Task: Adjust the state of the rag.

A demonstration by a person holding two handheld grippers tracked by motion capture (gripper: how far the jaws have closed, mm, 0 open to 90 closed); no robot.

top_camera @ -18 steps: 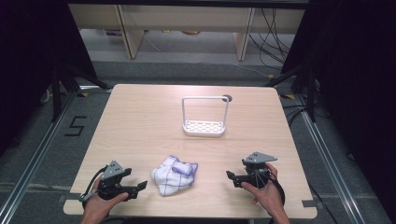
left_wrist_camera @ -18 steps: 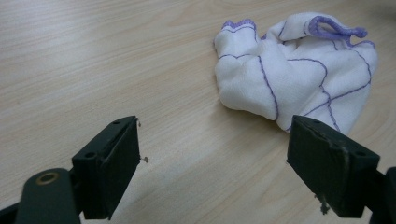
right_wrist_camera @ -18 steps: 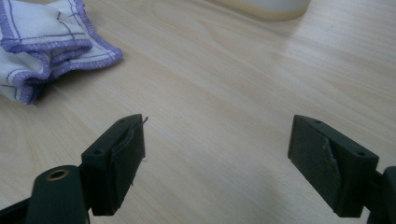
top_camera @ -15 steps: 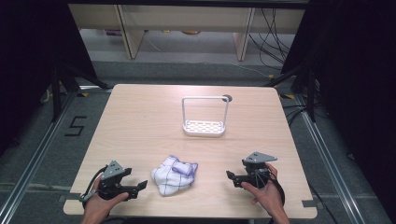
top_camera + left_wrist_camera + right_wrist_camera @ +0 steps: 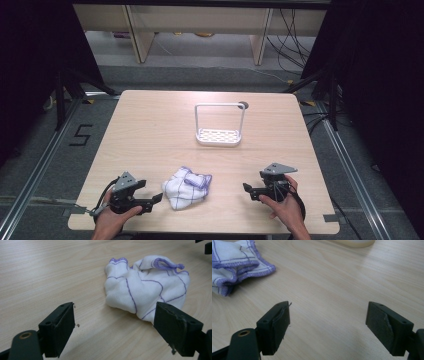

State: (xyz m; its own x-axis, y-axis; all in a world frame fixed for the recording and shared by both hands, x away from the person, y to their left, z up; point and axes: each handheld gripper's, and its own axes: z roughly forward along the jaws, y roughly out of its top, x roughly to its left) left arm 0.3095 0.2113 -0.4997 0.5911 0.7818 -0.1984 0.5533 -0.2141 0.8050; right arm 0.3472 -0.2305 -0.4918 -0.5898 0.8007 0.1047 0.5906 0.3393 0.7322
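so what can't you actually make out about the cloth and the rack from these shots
- Cloth, high view: crumpled, so its folds hide its underside and full shape.
- Cloth, right gripper view: cut off by the left and top edges.
- Cloth, left gripper view: its near corner is hidden behind one jaw of the left gripper.
- White rack, high view: tray holes too small to make out.
- White rack, right gripper view: cut off by the top edge.

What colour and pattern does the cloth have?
The cloth is white with thin purple grid lines and purple edging, clearest in the left gripper view.
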